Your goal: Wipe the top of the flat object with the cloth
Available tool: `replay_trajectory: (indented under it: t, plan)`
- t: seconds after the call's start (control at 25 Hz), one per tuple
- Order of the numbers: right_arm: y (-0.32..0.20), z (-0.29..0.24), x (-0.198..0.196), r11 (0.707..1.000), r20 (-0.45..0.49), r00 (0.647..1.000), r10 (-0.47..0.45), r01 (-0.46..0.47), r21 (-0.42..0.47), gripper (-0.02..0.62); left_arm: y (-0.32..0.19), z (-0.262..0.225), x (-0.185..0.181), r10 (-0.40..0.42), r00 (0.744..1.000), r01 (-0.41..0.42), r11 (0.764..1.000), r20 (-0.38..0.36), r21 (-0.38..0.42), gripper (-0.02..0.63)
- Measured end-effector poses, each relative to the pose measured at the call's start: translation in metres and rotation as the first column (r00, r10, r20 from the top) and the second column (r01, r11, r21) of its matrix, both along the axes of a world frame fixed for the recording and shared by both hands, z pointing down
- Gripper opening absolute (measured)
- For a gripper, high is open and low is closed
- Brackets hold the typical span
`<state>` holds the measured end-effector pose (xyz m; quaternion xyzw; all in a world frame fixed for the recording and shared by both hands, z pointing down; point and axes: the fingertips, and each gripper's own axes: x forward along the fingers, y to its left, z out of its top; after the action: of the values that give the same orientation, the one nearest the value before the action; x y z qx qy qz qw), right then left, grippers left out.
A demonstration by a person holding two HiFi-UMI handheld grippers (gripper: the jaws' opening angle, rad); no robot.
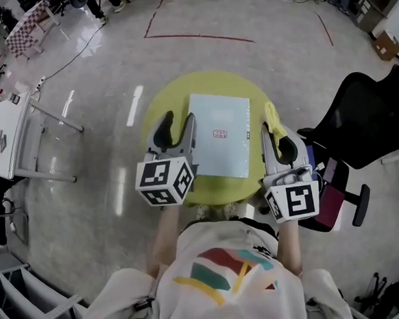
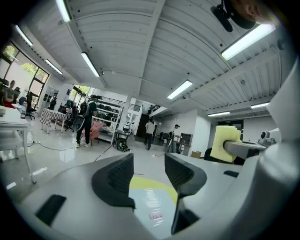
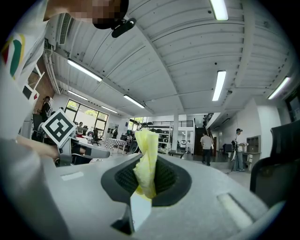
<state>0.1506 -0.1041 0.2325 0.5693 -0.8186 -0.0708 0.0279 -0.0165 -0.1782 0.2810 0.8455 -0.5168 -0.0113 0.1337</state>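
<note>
Landmark: round yellow-green table [image 1: 156, 109], seen from above in the head view.

Task item: the flat object [image 1: 219, 134], a pale blue-grey rectangular board or book with a small red-and-white label, lies flat on the middle of the table. The table's rim shows around it on the far side and the left.

Left gripper [image 1: 181, 117]: it is over the left part of the table, pointing away from the person. The jaws stand apart and released, with nothing between the pads. The left gripper view shows only the flat object and a strip of table beyond the gap. The right jaw lies along the flat object's left edge; contact cannot be confirmed.

Right gripper [image 3: 147, 180]: it is at the right edge of the table. The jaws are clenched on the yellow cloth [image 3: 146, 159], which stands up as a folded strip out of the pads. The cloth is held just beside the flat object's right edge and is not on its top.

Surroundings: a black office chair [image 1: 368, 118] stands to the right of the table. A white desk [image 1: 5, 133] stands well apart to the table's left.
</note>
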Motion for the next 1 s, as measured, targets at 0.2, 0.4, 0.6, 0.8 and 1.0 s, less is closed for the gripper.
replay_trajectory:
  t: [0.2, 0.4, 0.6, 0.8, 1.0]
  plan:
    - [-0.002, 0.008, -0.005, 1.000, -0.007, 1.000, -0.017, 0.017, -0.020, 0.028, -0.006, 0.061, -0.005, 0.011, 1.000, -0.010, 0.985, 0.007, -0.170, 0.212]
    - [-0.001, 0.016, -0.010, 0.999, -0.008, 1.000, -0.025, 0.025, -0.048, 0.028, 0.002, 0.138, -0.011, 0.023, 0.999, -0.013, 0.935, 0.024, -0.354, 0.212]
    - [0.001, 0.023, -0.015, 0.997, -0.009, 1.000, -0.025, 0.024, -0.073, 0.028, 0.019, 0.201, -0.019, 0.043, 0.998, -0.017, 0.864, 0.040, -0.503, 0.210]
    - [0.006, 0.032, -0.019, 0.995, -0.012, 1.000, -0.026, 0.025, -0.099, 0.028, 0.035, 0.242, -0.031, 0.038, 0.999, -0.012, 0.798, 0.029, -0.602, 0.210]
    - [0.011, 0.036, -0.019, 0.993, -0.023, 1.000, -0.016, 0.013, -0.115, 0.028, 0.047, 0.275, -0.032, 0.069, 0.998, -0.050, 0.732, 0.002, -0.679, 0.210]
